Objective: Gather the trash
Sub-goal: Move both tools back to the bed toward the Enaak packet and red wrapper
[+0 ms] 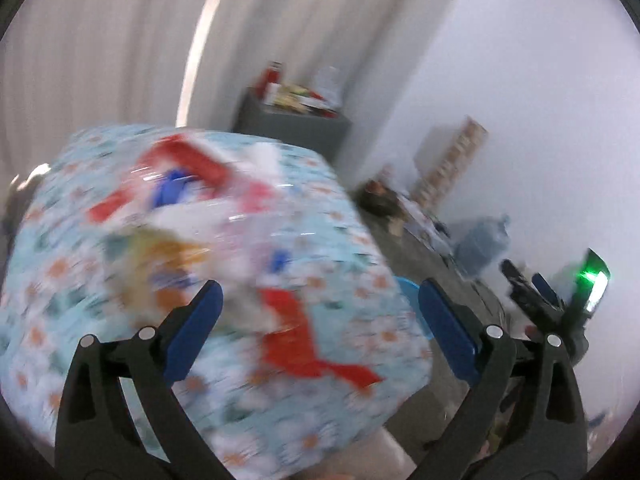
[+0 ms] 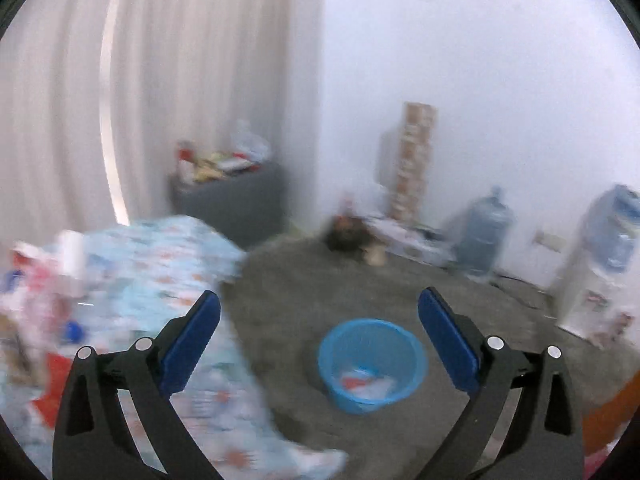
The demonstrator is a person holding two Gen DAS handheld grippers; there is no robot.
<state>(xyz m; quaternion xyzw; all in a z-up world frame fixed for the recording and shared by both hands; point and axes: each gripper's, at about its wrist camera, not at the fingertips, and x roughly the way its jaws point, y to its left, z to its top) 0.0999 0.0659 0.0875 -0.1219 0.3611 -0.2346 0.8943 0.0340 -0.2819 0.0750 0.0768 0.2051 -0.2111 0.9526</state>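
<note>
A table under a light-blue floral cloth (image 1: 344, 216) fills the left wrist view, blurred. Trash lies scattered on it: a red wrapper (image 1: 304, 344), another red piece (image 1: 192, 160), a blue cap (image 1: 172, 192) and an orange-yellow packet (image 1: 168, 256). My left gripper (image 1: 320, 320) hangs open above this litter with nothing between its blue pads. A blue bin (image 2: 352, 396) stands on the grey floor in the right wrist view, with a few scraps inside. My right gripper (image 2: 320, 332) is open and empty, pointing toward the bin from above. It also shows at the right edge of the left wrist view (image 1: 528, 280).
The table's cloth (image 2: 168, 256) and more litter (image 2: 52, 280) sit left of the bin. A grey cabinet (image 2: 232, 200) with items on top stands by the curtain. Along the white wall are a tall patterned box (image 2: 414, 160), a water jug (image 2: 484, 236) and a dispenser (image 2: 596, 272).
</note>
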